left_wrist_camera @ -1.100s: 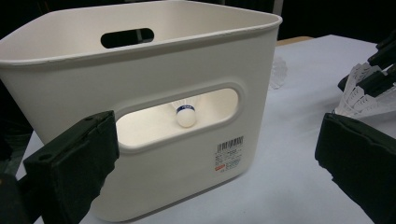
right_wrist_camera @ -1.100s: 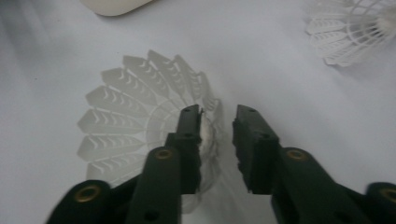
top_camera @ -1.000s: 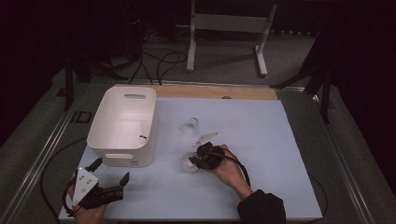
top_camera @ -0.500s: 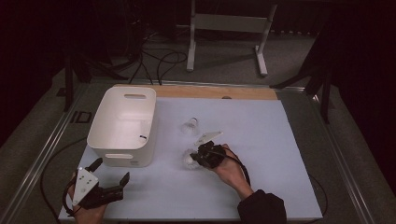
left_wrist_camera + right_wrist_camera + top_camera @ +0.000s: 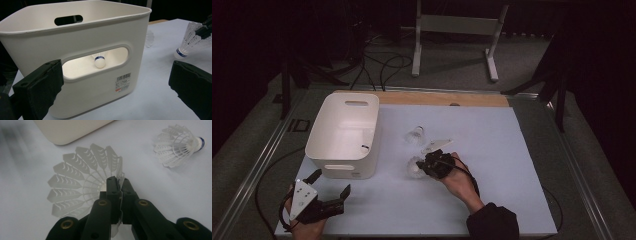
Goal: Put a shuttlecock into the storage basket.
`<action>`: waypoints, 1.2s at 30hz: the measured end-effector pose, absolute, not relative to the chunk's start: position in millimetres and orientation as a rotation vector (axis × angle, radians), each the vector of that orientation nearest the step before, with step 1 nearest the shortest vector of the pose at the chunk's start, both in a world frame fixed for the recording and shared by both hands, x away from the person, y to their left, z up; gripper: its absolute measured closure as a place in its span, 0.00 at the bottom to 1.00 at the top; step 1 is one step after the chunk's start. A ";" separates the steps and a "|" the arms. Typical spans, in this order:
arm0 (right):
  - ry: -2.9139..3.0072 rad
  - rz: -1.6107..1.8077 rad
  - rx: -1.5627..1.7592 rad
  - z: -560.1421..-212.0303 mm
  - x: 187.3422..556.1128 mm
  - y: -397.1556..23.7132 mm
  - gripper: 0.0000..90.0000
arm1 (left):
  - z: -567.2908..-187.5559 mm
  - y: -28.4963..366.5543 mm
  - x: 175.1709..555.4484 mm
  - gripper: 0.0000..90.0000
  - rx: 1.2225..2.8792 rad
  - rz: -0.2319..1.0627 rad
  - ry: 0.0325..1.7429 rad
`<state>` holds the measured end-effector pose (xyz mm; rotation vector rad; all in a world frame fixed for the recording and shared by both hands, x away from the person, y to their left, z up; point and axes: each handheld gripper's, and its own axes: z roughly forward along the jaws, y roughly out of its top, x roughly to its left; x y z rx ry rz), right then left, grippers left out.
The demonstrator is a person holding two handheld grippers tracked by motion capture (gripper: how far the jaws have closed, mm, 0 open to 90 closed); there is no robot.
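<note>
The white bin [image 5: 343, 131] stands at ten o'clock of the right gripper [image 5: 119, 185], whose just-closed jaws are clamped on a shuttlecock [image 5: 82, 192] skirt; crushing or slipping is risked. The left gripper [image 5: 117, 85] is held apart.

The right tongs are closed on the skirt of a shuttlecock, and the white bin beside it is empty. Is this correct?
Not entirely. The white bin is not empty: the left gripper view shows a shuttlecock inside, through the handle opening. The rest is right: the right tongs are closed on the skirt of a shuttlecock.
</note>
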<state>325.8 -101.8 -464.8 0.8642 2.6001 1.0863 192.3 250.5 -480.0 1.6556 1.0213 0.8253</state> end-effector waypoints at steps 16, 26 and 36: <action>2.565 1.122 0.854 -452.6 327.0 -98.7 0.98 | -479.9 250.6 192.2 0.00 1.654 0.826 1.021; 2.551 1.146 0.851 -445.7 327.7 -95.4 0.98 | -479.8 250.7 192.1 0.00 1.655 0.827 1.021; 2.537 1.169 0.841 -438.3 329.1 -92.9 0.98 | -479.8 250.6 192.2 0.00 1.655 0.827 1.022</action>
